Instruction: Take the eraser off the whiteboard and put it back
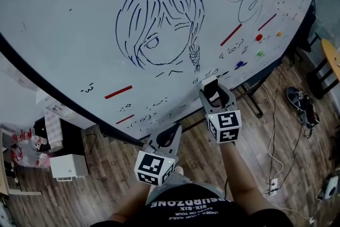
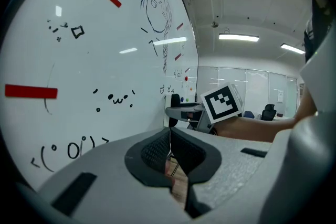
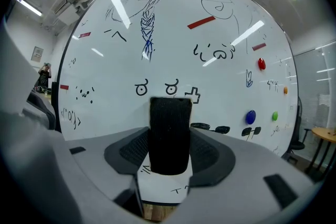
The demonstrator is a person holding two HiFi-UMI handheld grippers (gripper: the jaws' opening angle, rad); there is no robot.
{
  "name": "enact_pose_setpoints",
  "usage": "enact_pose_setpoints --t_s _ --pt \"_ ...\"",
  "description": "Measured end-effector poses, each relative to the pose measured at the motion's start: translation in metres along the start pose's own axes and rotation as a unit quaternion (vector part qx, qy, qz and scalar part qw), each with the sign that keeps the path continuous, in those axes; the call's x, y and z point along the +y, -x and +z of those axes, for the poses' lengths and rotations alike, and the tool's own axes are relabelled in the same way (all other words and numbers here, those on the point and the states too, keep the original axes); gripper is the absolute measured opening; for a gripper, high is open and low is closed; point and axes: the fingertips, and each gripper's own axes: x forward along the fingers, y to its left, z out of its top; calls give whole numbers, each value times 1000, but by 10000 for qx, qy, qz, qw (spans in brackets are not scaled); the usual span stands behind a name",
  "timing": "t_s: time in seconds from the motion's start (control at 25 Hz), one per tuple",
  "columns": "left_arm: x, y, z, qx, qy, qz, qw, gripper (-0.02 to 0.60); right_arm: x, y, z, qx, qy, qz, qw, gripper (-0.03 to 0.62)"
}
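Note:
The eraser (image 3: pixel 169 134), a dark felt block, stands upright against the whiteboard (image 3: pixel 105 60) just under two small drawn faces. My right gripper (image 3: pixel 169 150) has its pads pressed on both of the eraser's sides. In the head view the eraser (image 1: pixel 209 82) shows as a small pale block at the board's lower edge, at the tip of the right gripper (image 1: pixel 213 92). My left gripper (image 1: pixel 167 134) hangs lower and to the left, near the board's rim. In the left gripper view its jaws (image 2: pixel 169 148) are shut with nothing between them.
Round magnets sit on the whiteboard (image 1: pixel 79 18) to the right: red (image 1: pixel 258 37), green (image 1: pixel 260 53), blue (image 1: pixel 240 65). On the wooden floor are a white box (image 1: pixel 69 166), a power strip with cables (image 1: pixel 273 184) and a yellow table edge (image 1: pixel 332 58).

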Motion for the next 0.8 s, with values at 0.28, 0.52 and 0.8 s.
enact_pose_setpoints --t_s 0.28,0.52,0.8 --pt "0 3 -3 5 20 39 10000 5 8 2 3 -20 -9 94 10000 219" --pt "-3 4 -4 -5 36 54 10000 5 14 9 -3 58 -35 185 9998 219" --pt "-14 5 -6 8 28 -5 10000 5 14 27 -8 119 -137 223 9996 221"
